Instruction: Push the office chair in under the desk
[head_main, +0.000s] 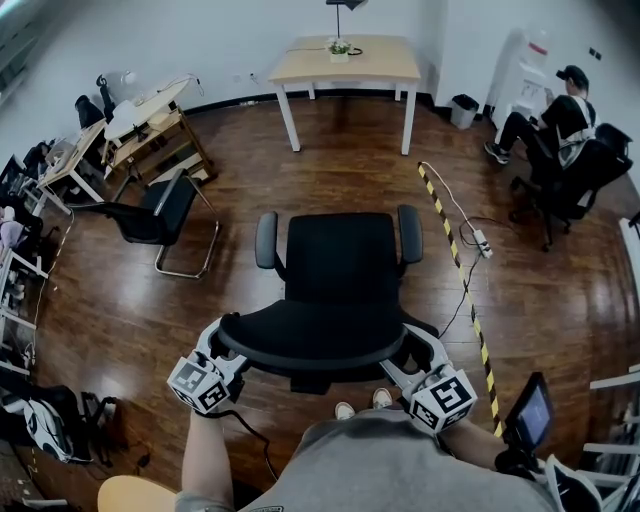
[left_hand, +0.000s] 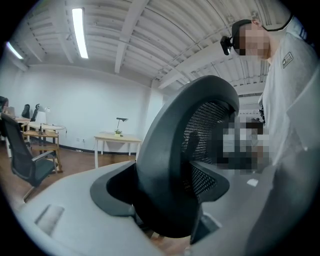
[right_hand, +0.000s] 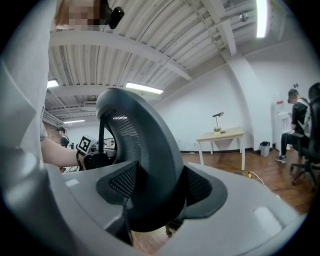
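Observation:
The black office chair stands in the middle of the wooden floor, its seat facing the pale wooden desk at the far wall. Its curved backrest is nearest me. My left gripper clamps the backrest's left edge and my right gripper its right edge. In the left gripper view the dark frame of the backrest fills the gap of the left gripper, both pads against it. The right gripper view shows the same frame pressed between the pads of the right gripper.
A black sled-base chair stands at the left. A yellow-and-black strip with a cable and power strip runs down the floor at the right. A person sits at the far right. Shelves line the left wall.

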